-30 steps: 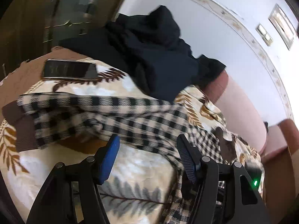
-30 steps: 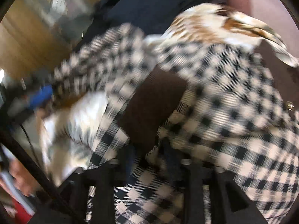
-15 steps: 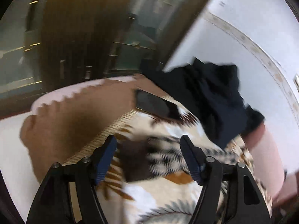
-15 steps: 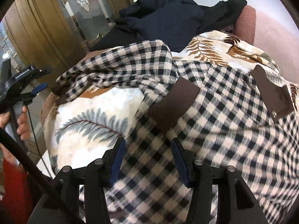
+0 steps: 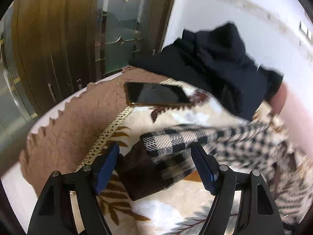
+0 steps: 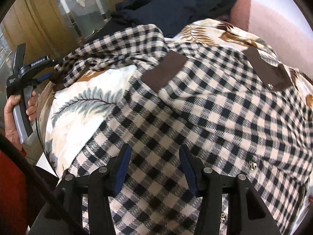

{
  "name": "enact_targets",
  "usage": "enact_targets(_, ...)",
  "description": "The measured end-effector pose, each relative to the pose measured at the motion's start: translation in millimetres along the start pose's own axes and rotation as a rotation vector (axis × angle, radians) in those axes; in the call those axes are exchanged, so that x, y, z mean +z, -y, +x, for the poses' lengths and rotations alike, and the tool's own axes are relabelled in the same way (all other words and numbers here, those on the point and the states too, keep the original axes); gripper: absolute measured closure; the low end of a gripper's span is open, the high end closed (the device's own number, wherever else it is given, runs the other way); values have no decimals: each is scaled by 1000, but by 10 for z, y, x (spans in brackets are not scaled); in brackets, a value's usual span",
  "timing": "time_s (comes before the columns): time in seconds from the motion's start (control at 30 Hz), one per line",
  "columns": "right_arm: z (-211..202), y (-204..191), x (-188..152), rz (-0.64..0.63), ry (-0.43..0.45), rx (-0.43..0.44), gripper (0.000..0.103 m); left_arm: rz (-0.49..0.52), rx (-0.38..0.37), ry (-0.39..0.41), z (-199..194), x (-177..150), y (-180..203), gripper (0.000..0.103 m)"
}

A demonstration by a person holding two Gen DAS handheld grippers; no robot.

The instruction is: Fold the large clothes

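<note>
A black-and-cream checked shirt (image 6: 215, 107) with brown pocket flaps lies spread on a leaf-patterned blanket (image 6: 82, 101). Its sleeve (image 5: 176, 137) stretches left and ends in a brown cuff (image 5: 140, 172). My left gripper (image 5: 154, 146) hovers over that cuff with its jaws opening; the cuff lies between them and the pads do not press on it. In the right wrist view the left gripper (image 6: 47, 76) sits at the sleeve's end, held by a hand (image 6: 11, 113). My right gripper (image 6: 154, 148) stands open just above the shirt's body.
A dark phone (image 5: 156, 94) lies on the blanket's far edge beside a pile of dark clothes (image 5: 215, 62). A brown quilted cover (image 5: 78, 117) borders the blanket on the left. A wooden door with glass panes (image 5: 78, 29) stands behind, and a pink padded rest (image 6: 273, 23) lies far right.
My left gripper swung from the sleeve's middle to its cuff end and came closer, its jaws wider. My right gripper pulled back from the brown pocket flap over the shirt's body.
</note>
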State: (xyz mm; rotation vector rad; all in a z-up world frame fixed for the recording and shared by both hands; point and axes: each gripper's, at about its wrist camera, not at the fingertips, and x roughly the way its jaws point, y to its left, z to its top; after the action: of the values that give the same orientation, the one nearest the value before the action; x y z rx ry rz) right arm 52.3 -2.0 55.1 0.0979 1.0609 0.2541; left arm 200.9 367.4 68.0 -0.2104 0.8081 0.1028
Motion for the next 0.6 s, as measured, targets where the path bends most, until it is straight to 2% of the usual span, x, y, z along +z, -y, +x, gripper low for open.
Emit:
enact_targets(0.03, -5, 19, -16, 7, 0, -2, 47, 17, 26, -14, 45, -5, 22, 28)
enact_targets(0.07, -6, 28, -27, 12, 0, -5, 47, 27, 46, -36, 93, -13, 32, 35)
enact_targets(0.1, -10, 40, -46, 15, 0, -11, 47, 33, 55, -69, 144, -26, 28, 73)
enact_targets(0.13, -11, 47, -59, 16, 0, -16, 47, 20, 44, -105, 198, -38, 9, 97)
enact_targets(0.17, -9, 51, -70, 16, 0, -19, 47, -12, 6, -138, 227, -45, -26, 98)
enact_targets(0.2, -7, 55, -84, 15, -1, -23, 47, -60, -75, -148, 206, -45, -67, 97)
enact_targets(0.27, -5, 55, -96, 16, -1, -30, 47, -96, -180, -133, 105, -23, -75, 98)
enact_targets(0.37, -28, 59, -94, 25, 10, -35, 47, -100, -384, -92, -174, -18, 74, 98)
enact_targets(0.43, -63, 74, -81, 34, 24, -39, 47, -78, -583, -78, -388, -78, 312, 98)
enact_targets(0.47, -82, 90, -73, 38, 31, -41, 47, -67, -659, -81, -445, -110, 412, 98)
enact_targets(0.5, -108, 116, -61, 48, 40, -46, 47, -36, -787, -99, -533, -188, 621, 98)
enact_targets(0.6, -178, 231, -25, 90, 65, -61, 47, 107, -1048, -187, -706, -418, 1220, 97)
